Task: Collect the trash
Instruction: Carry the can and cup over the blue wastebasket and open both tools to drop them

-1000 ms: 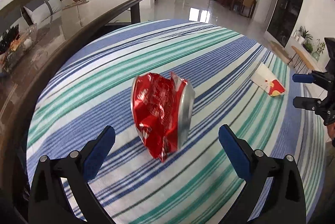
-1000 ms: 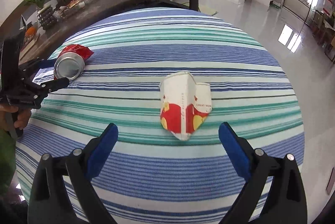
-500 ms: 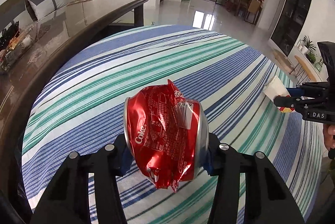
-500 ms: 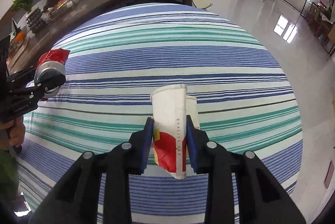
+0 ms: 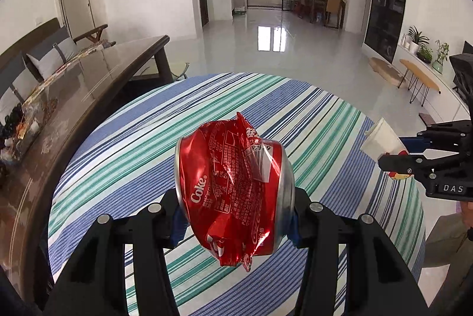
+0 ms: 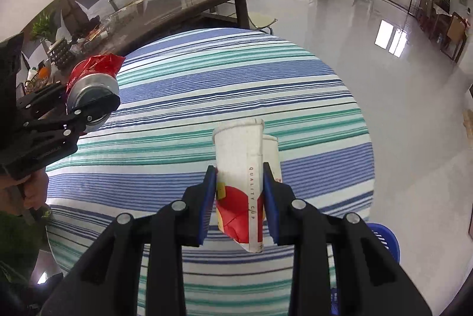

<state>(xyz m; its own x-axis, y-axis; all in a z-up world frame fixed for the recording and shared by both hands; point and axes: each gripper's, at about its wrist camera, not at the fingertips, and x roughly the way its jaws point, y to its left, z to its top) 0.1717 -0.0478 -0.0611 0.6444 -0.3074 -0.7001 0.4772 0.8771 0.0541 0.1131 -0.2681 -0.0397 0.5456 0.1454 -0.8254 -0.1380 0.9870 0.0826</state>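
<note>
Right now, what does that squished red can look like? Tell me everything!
The red can is a crushed Coke can of thin shiny metal, its red printed side crumpled into sharp folds, with a torn-looking flap poking up on top. Its silver ends face sideways, so it lies on its side in the air above the striped tablecloth. The left tool squeezes it, a blue pad on each end. Nothing else touches it.

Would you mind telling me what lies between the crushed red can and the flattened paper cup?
Only bare striped tablecloth shows between the crushed can and the paper cup in the right wrist view.
</note>
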